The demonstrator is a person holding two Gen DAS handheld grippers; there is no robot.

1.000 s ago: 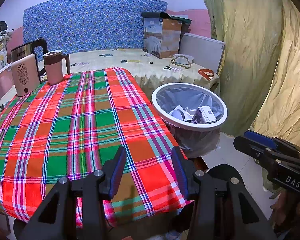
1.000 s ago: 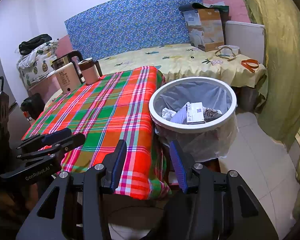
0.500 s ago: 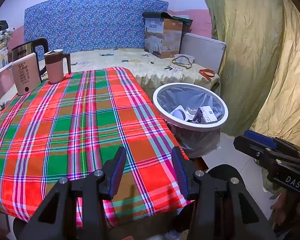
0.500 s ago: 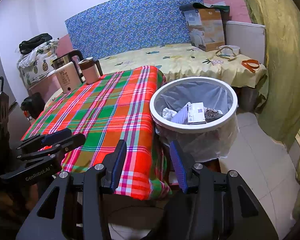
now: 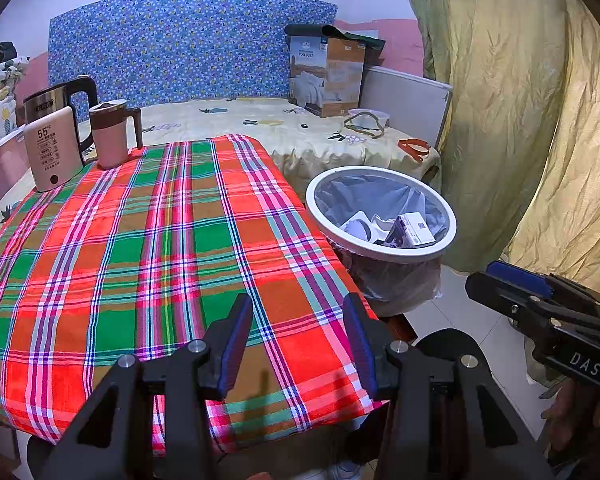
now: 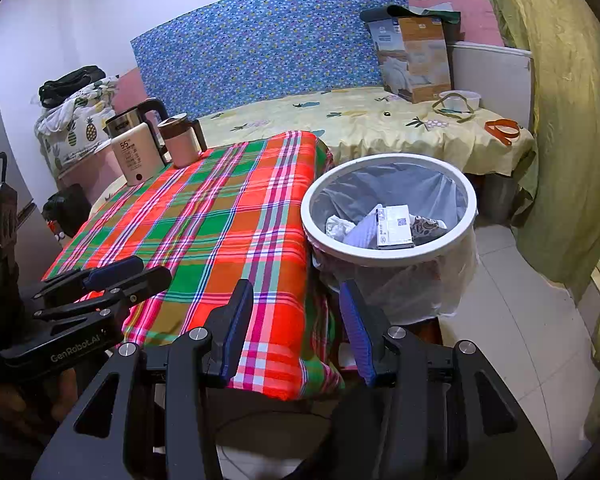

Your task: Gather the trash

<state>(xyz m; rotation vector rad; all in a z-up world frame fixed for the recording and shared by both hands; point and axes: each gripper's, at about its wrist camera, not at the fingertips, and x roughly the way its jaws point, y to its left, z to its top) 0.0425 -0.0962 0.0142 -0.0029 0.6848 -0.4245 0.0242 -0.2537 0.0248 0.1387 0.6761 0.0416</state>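
Observation:
A white-rimmed trash bin (image 5: 382, 256) with a clear liner stands on the floor by the table's right side; it also shows in the right wrist view (image 6: 388, 258). Inside lie a small white carton (image 6: 394, 227), crumpled paper (image 6: 338, 227) and other scraps. My left gripper (image 5: 298, 334) is open and empty over the near edge of the plaid tablecloth (image 5: 140, 240). My right gripper (image 6: 296, 330) is open and empty, low between the table's corner and the bin. Each gripper also shows from the side in the other's view: the right (image 5: 540, 312), the left (image 6: 96, 284).
A white warmer marked 55 (image 5: 52, 154), a steel kettle (image 5: 56, 100) and a pink mug (image 5: 112, 132) stand at the table's far left. A bed with a yellow sheet (image 5: 260, 120) carries a cardboard box (image 5: 326, 74). Green-yellow curtains (image 5: 520, 120) hang right.
Almost nothing differs. The left wrist view has drifted slightly; both grippers stay open and empty, and the bin's contents are the same.

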